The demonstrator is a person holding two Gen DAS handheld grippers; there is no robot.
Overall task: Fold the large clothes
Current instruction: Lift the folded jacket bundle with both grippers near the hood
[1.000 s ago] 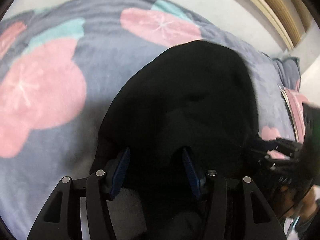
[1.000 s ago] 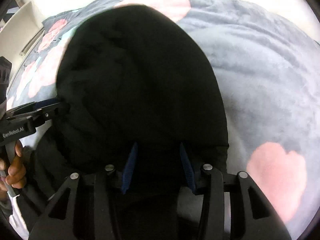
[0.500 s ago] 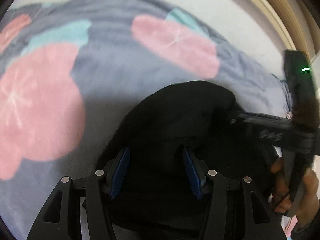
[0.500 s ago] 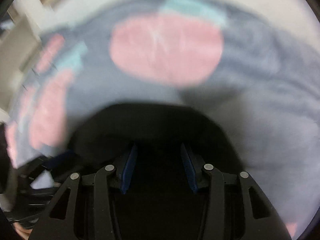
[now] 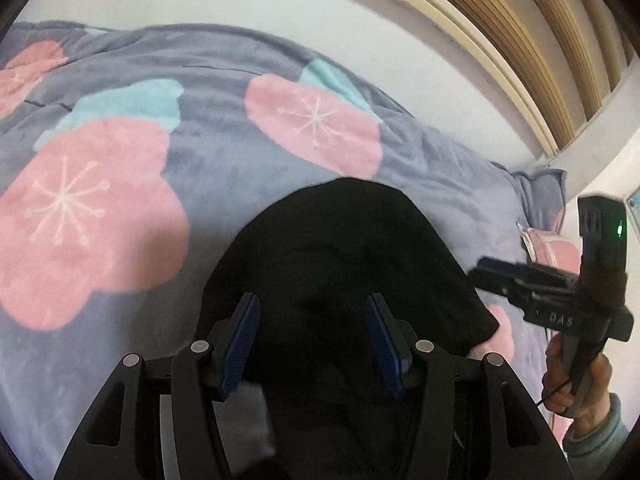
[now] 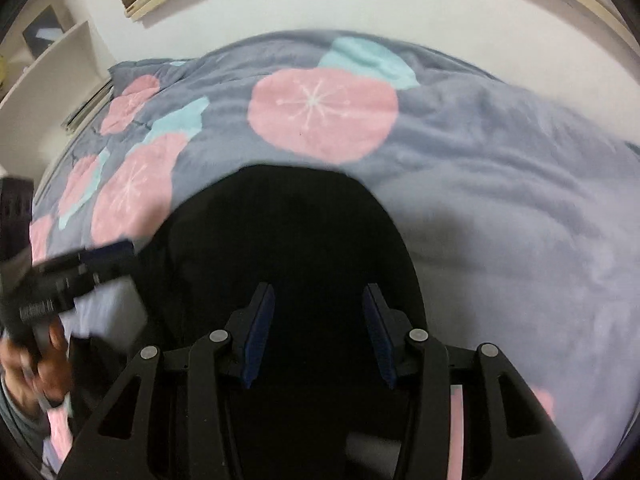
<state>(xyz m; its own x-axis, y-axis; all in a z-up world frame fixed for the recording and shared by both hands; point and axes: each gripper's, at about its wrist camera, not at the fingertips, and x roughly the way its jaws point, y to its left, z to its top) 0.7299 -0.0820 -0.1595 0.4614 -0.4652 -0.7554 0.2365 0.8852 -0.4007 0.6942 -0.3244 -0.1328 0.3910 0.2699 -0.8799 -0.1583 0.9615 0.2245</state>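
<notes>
A black garment (image 5: 344, 256) lies on the grey flowered blanket (image 5: 216, 152). It fills the near middle of both wrist views, also (image 6: 288, 240). My left gripper (image 5: 314, 328) has its blue pads wide apart, with the black cloth lying between and under them. My right gripper (image 6: 318, 328) stands the same way over the cloth. The right gripper also shows at the right of the left wrist view (image 5: 548, 292), beside the garment's edge. The left gripper shows blurred at the left of the right wrist view (image 6: 72, 276).
The blanket (image 6: 500, 184) with pink and teal flowers covers the bed. A white wall and wooden slats (image 5: 540, 32) stand behind it. White shelves (image 6: 48, 72) stand at the far left. A pillow (image 5: 544, 184) lies at the bed's right end.
Both grippers have pulled back and tilted up, so more blanket and wall show. The garment looks shorter and more bunched than a second ago. The right gripper has drawn clear of its edge.
</notes>
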